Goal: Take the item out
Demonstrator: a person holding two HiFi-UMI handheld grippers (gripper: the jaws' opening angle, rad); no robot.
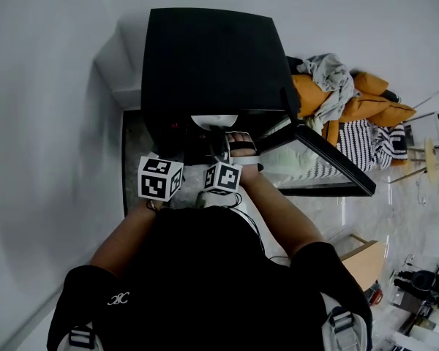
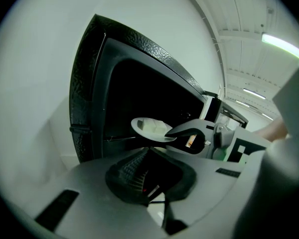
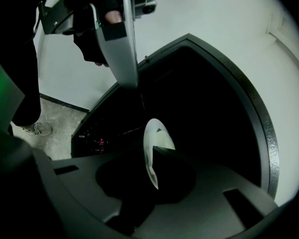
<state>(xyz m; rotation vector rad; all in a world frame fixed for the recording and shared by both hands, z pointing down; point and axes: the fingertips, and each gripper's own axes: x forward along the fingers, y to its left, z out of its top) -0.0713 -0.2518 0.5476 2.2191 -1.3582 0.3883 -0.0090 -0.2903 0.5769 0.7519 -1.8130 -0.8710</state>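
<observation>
though thin-edged, smooth round white plate (image 3: 156, 136)

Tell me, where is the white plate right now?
The white plate is at the mouth of the open black oven, near the centre of the head view. Its rim is pinched by the right gripper.

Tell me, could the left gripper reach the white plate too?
Probably yes: the plate sits just beyond the left gripper, nothing between; the right gripper holds only its other rim.
</observation>
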